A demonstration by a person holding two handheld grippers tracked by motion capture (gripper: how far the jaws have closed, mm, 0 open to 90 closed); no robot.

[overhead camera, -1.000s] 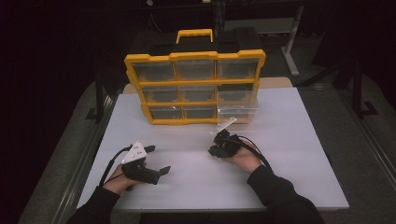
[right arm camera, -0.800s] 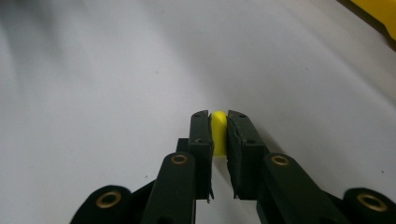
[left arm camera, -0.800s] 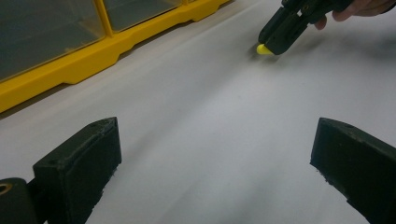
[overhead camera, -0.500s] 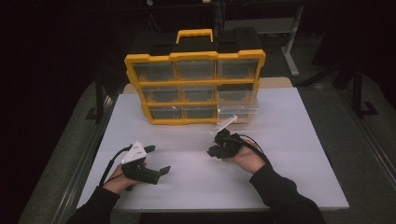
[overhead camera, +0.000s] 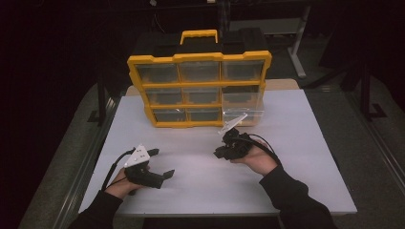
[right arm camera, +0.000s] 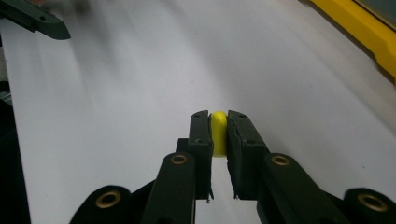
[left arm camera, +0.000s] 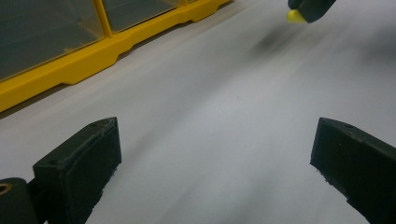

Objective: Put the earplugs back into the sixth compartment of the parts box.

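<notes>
Held piece: a small yellow rounded piece, too small to name more closely, sits clamped at the very tips of the right gripper, above the tabletop and not touching it.
Right fingers: pressed nearly together, pinching the yellow piece from both sides; in the left gripper view the same piece peeks out from the far gripper's tip.
Right hand: held in front of the yellow organizer case, near its lower right drawer, which stands pulled out toward the person.
Key relation: the open drawer lies just beyond and slightly right of the right gripper, so that hand is much the nearer; the piece probably belongs there, though this is a judgement.
Left fingers: spread wide with nothing between them, bare tabletop showing through the gap.
Left gripper: low over the near left of the tabletop, well apart from the case.
</notes>
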